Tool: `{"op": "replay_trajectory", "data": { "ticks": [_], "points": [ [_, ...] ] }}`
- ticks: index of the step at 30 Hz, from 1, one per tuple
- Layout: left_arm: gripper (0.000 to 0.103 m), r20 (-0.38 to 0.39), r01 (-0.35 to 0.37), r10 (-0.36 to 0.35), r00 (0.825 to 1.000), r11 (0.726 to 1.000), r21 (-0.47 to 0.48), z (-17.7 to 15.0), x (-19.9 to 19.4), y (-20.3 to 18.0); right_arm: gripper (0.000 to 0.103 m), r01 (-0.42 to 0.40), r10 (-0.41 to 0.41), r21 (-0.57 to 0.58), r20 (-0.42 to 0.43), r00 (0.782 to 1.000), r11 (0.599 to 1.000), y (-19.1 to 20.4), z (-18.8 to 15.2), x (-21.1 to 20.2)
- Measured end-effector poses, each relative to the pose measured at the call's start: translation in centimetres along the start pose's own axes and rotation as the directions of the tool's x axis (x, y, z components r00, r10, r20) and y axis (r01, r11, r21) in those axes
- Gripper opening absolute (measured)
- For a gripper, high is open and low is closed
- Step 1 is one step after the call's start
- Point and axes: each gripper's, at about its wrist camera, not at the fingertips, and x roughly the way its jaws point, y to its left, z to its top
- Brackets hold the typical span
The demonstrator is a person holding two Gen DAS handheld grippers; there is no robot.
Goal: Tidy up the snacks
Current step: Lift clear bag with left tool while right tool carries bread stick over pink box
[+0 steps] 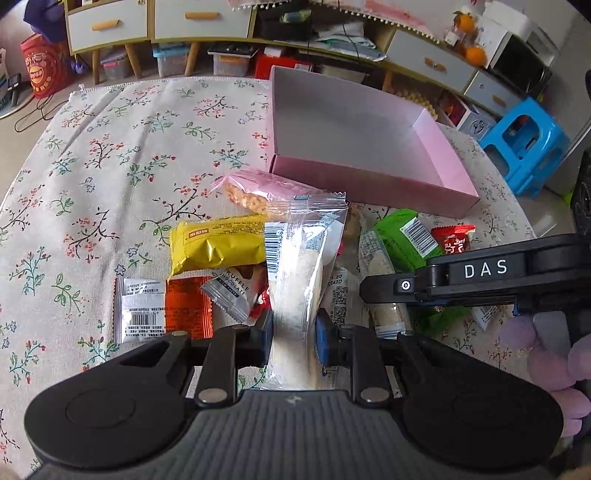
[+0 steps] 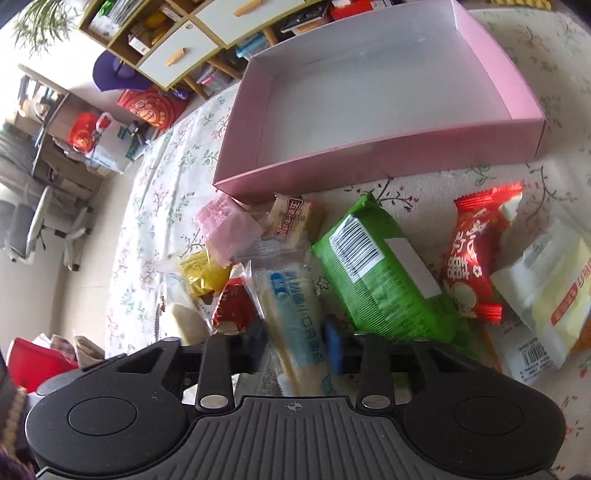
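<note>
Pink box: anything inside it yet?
Nothing visible inside the pink box; both views show only its bare floor. The near wall hides a thin strip of floor behind it. All snacks, like the green pack, lie outside on the tablecloth.

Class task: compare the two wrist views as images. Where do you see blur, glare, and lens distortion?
Left wrist view: mostly sharp; glare on the clear snack packet in the left hand-held gripper; fisheye bends the cabinet line. Right wrist view: motion blur on the blue-printed packet in the right hand-held gripper; washed-out brightness at left; the pink box edges bow.
</note>
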Motion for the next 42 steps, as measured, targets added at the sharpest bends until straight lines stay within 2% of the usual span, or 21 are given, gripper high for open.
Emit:
{"op": "replay_trajectory", "data": {
  "ticks": [2, 5, 8, 17, 22, 27, 32, 35, 42],
  "points": [
    [0.021, 0.012, 0.008, -0.008, 1.000, 1.000, -0.008, 0.2, -0.4, 0.2, 0.023, -0.034, 0.034, 0.012, 0.002, 0.999, 0.999, -0.1, 0.1, -0.5],
    [0.021, 0.038, 0.018, -0.017, 0.999, 1.000, -0.015, 0.5, -1.2, 0.2, 0.022, -0.100, 0.099, 0.033, 0.019, 0.995, 0.994, -0.4, 0.4, -2.0],
    [0.021, 0.053, 0.023, -0.022, 0.998, 0.999, -0.024, 0.8, -1.5, 0.2, 0.022, -0.127, 0.125, 0.040, 0.050, 0.991, 0.991, -0.7, 0.8, -3.5],
    [0.021, 0.095, 0.044, -0.043, 0.995, 0.999, 0.001, 5.3, -1.0, -1.2, 0.022, -0.108, 0.084, 0.105, 0.218, 0.972, 0.989, -3.5, 5.5, -8.1],
    [0.021, 0.134, 0.016, -0.021, 0.991, 0.999, 0.043, 9.0, 0.7, -3.0, 0.022, -0.139, 0.085, 0.151, 0.316, 0.945, 0.979, -5.5, 8.4, -8.8],
    [0.021, 0.170, -0.025, 0.010, 0.985, 0.996, 0.089, 11.6, 3.9, -4.5, 0.022, -0.119, 0.038, 0.174, 0.409, 0.912, 0.978, -8.1, 9.7, -7.7],
    [0.021, 0.175, -0.097, 0.079, 0.981, 0.991, 0.096, 12.7, 7.2, -4.7, 0.022, -0.081, -0.011, 0.196, 0.427, 0.904, 0.977, -10.4, 10.4, -6.1],
    [0.021, 0.139, -0.134, 0.122, 0.983, 0.988, 0.079, 12.5, 8.6, -4.1, 0.022, -0.075, -0.023, 0.208, 0.433, 0.901, 0.975, -11.5, 10.7, -5.5],
    [0.021, 0.081, -0.137, 0.133, 0.988, 0.989, 0.049, 11.2, 8.0, -3.0, 0.019, -0.020, -0.062, 0.205, 0.387, 0.920, 0.979, -11.7, 10.8, -3.9]
  ]
}}
